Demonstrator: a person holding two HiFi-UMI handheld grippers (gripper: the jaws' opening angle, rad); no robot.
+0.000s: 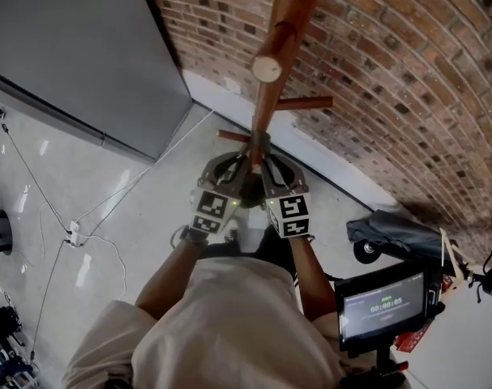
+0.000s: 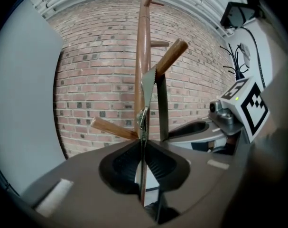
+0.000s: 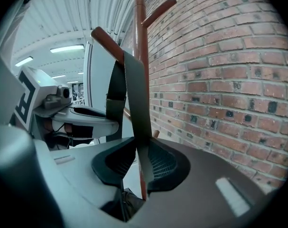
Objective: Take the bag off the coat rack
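A wooden coat rack (image 1: 271, 87) stands before the brick wall, one slanted peg (image 2: 171, 56) carrying the bag's two dark straps. My left gripper (image 2: 143, 161) is shut on one strap (image 2: 147, 87), seen edge-on with its metal buckle, just below that peg. My right gripper (image 3: 142, 167) is shut on the other grey-green strap (image 3: 134, 89), which hangs from the same peg (image 3: 106, 39). In the head view both grippers, left (image 1: 234, 181) and right (image 1: 270, 181), sit side by side at the pole, near the rack's base ring. The bag's body is hidden beneath the jaws.
The brick wall (image 1: 408, 79) runs close behind the rack. A grey panel (image 1: 75, 55) stands at the left, with thin cables (image 1: 71, 233) on the glossy floor. A screen on a stand (image 1: 383, 302) and a dark wheeled thing (image 1: 391, 233) sit at the right.
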